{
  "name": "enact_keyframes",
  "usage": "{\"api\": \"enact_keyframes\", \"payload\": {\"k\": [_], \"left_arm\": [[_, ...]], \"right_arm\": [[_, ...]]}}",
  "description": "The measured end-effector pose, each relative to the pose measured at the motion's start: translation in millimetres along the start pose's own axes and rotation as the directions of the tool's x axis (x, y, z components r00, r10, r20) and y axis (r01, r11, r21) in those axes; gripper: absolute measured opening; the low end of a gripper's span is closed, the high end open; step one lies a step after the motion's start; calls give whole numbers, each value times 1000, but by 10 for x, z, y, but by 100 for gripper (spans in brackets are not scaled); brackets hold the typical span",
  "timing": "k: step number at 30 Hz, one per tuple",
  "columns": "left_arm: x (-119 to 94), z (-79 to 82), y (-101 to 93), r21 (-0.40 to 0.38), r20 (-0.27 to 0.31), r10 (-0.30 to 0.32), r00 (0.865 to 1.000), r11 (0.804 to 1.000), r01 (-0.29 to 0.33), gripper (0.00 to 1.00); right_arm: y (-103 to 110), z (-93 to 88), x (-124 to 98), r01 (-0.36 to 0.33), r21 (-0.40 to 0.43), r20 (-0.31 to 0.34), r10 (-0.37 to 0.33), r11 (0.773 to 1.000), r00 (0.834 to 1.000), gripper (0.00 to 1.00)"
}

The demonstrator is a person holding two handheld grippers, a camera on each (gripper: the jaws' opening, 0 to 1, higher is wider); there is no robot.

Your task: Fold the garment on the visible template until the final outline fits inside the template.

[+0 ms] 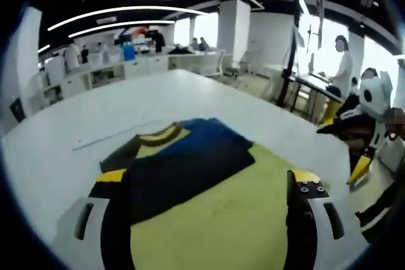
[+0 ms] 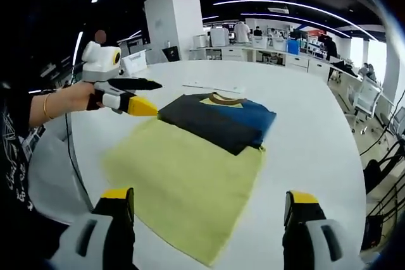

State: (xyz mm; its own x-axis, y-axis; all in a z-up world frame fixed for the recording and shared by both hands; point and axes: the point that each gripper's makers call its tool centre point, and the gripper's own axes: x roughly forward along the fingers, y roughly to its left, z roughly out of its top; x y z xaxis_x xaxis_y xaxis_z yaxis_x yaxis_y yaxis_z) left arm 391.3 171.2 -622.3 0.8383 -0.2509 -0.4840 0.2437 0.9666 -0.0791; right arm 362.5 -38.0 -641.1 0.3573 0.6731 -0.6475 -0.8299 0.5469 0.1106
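A folded dark navy and blue garment (image 1: 183, 165) with a brown and yellow collar lies on the far end of the yellow template (image 1: 240, 219) on a white table. My left gripper (image 1: 205, 191) hovers open over the template's near part, holding nothing. In the right gripper view the garment (image 2: 215, 118) sits at the far end of the template (image 2: 190, 181). My right gripper (image 2: 209, 205) stands open above the template's near edge, empty. The left gripper (image 2: 149, 95), held by a hand, hangs by the garment's left corner with its jaws apart. The right gripper (image 1: 354, 150) shows at the table's right edge.
A thin white strip (image 2: 212, 86) lies on the table (image 2: 304, 131) beyond the garment's collar. The table's edge (image 1: 329, 143) runs close on the right. Desks, chairs and several people stand in the background. A black cable (image 2: 69, 156) trails off the table's left side.
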Motion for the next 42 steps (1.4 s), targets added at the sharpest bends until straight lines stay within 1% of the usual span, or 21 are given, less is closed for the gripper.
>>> {"api": "enact_keyframes", "payload": {"k": [1,2,3,6,7,8,11,13,14,15,16,18,20,24,26,29,32,34,38,42], "left_arm": [[-35,-42,5,-12,-10,1,1000,1000,-1,99],[-69,-64,13,-12,-8,1,1000,1000,-1,99],[-129,-106,36,-24,-11,14,1000,1000,-14,99],[-249,-189,67,-8,-19,24,1000,1000,-24,99],[-302,-226,78,-3,-22,30,999,1000,-30,99],[-335,-243,90,-6,-19,38,999,999,-38,99],[-430,-330,96,-23,-25,35,999,999,-36,99],[-509,-414,109,-9,-31,40,999,999,-40,98],[-556,-452,151,0,-25,60,998,998,-60,96],[-577,-488,159,-4,-31,55,998,998,-55,94],[-619,-556,177,-27,-50,57,997,998,-59,95],[-686,-618,200,-25,-41,62,997,998,-63,95],[-745,-707,227,-19,-59,81,995,996,-82,93],[-855,-927,211,-30,-101,79,992,996,-83,91],[-918,-1040,213,-41,-118,89,989,995,-95,90],[-1006,-1217,165,-63,-140,88,986,993,-98,87],[-1087,-1385,133,-82,-175,97,980,990,-112,83],[-1141,-1483,118,-105,-192,110,975,986,-131,81],[-1213,-1641,92,-123,-225,121,967,981,-151,74],[-1251,-1748,119,-152,-248,142,958,971,-183,65]], "right_arm": [[9,-8,4,-2,-1,-3,2,1000,1000,99],[22,-20,7,-3,-3,-7,3,1000,1000,99],[28,-26,8,-4,-3,-8,4,1000,1000,99],[54,-41,17,-11,5,-6,11,1000,1000,99],[85,-38,24,-24,-2,2,24,1000,1000,99],[91,-44,31,-25,0,3,25,1000,1000,99],[92,-77,67,-36,4,1,36,999,999,98],[102,-103,82,-35,12,-2,35,999,999,98],[107,-118,86,-33,12,-1,33,999,999,97],[109,-132,91,-31,14,-3,31,999,1000,97],[111,-156,97,-29,15,-6,30,999,1000,97],[120,-193,106,-28,20,-11,28,999,1000,96],[128,-228,114,-27,20,-16,28,999,999,95],[137,-339,137,-15,20,-34,16,1000,999,93],[140,-398,148,-8,15,-47,9,1000,999,91],[159,-516,178,-3,15,-68,4,1000,998,88],[158,-610,190,6,40,-78,-3,999,997,85],[166,-673,186,7,52,-88,-2,999,996,81],[149,-765,173,37,44,-107,-33,998,994,76],[138,-826,163,51,43,-123,-46,998,991,66]]}}
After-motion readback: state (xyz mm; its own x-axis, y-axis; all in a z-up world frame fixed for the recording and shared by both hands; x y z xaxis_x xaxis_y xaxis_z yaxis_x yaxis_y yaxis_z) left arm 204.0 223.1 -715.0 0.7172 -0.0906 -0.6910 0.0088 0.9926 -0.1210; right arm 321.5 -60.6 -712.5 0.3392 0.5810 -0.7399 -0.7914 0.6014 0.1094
